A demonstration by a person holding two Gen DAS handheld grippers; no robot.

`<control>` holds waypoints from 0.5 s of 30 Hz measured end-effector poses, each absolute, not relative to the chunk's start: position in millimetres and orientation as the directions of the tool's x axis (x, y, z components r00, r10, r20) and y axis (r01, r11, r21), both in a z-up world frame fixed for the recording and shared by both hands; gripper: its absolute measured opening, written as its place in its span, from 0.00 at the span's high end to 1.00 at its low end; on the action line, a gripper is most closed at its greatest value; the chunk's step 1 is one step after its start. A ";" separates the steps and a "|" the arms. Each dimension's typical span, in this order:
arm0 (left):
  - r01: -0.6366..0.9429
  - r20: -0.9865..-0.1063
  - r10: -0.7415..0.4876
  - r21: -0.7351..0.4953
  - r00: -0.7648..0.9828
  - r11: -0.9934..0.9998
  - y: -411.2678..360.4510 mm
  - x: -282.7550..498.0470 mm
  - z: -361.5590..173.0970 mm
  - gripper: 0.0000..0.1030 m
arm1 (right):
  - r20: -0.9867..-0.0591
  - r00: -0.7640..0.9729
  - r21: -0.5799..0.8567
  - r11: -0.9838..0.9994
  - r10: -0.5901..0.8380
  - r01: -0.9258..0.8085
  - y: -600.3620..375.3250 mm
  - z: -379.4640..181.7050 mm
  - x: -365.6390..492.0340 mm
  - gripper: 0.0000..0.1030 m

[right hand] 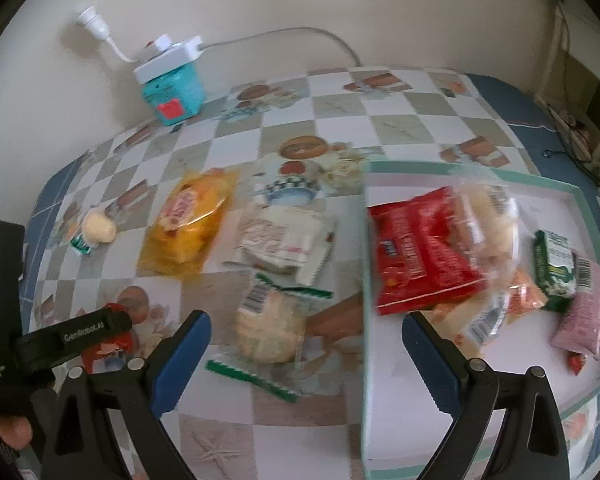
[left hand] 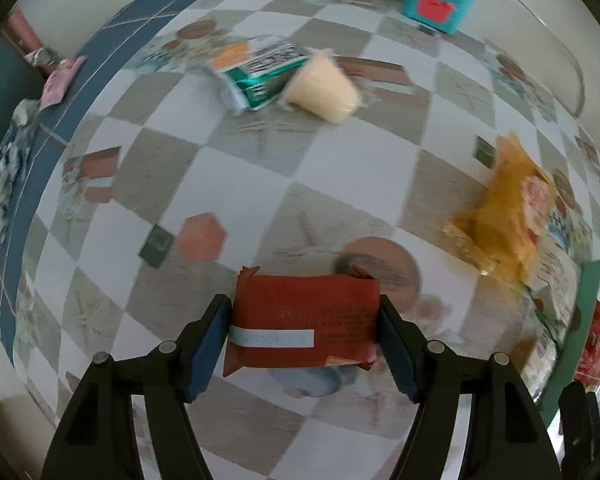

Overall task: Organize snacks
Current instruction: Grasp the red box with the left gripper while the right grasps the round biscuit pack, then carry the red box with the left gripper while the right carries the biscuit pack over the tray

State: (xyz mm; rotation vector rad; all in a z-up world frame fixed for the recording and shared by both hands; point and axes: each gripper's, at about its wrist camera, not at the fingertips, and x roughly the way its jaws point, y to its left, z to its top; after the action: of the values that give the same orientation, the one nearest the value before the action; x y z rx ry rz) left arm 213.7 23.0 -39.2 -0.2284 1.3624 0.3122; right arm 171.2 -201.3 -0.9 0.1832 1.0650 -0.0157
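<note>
A checkered tablecloth [right hand: 340, 120] meets a cream wall [right hand: 300, 0] at twelve o'clock. The left gripper [left hand: 305, 320] clasps a red packet [left hand: 304, 316]; the right gripper [right hand: 306, 356] gapes, released.

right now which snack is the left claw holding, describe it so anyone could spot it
Over the checkered tablecloth, look between the left claw's blue pads. The dark red packet is pinched there, the only one bearing a white date strip.

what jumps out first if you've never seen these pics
The red packet clamped between the left gripper pads, low in the left wrist view. Next, the tray at right in the right wrist view, piled with snacks under a big red bag, the open right gripper straddling its edge.
</note>
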 end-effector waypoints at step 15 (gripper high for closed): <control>-0.373 -0.983 0.086 0.020 0.161 0.928 40.2 210.8 -35.4 0.29 | -0.871 0.474 0.142 0.990 0.129 -0.008 -167.6 -15.5 172.9 0.15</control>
State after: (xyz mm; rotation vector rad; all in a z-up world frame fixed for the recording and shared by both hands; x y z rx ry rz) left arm 210.8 40.2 -35.4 -0.2490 1.3739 0.3321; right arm 172.9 -167.6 -15.5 0.1242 1.0740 0.0837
